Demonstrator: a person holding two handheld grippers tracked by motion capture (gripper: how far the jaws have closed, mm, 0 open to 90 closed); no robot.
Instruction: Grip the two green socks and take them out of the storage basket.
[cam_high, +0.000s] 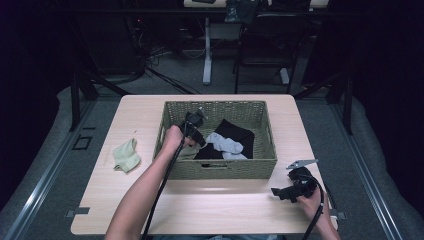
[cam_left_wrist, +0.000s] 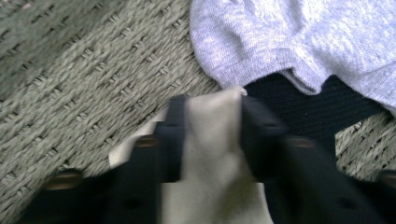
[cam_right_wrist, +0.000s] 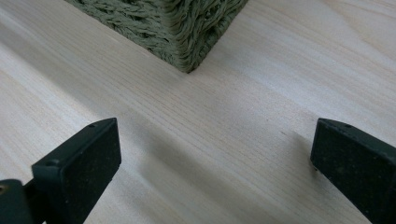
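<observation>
**Beige sock pinched in the basket**

Beige sock (cam_left_wrist: 212, 140) sits on the basket (cam_high: 220, 168) floor, near-left corner, running straight out between the left gripper (cam_high: 196, 134) jaws, which are clamped on it. Right gripper (cam_high: 278, 193) idles wide open over the table (cam_high: 210, 210), well away. No readable labels anywhere.

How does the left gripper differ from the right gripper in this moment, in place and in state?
The left gripper reaches down inside the woven basket, while the right gripper hovers over the bare wooden table, near a basket corner. The left gripper's jaws are closed on a pale beige cloth; the right gripper's jaws stand wide open with nothing between them. Both have black jaws, and each is held in one hand.
</observation>
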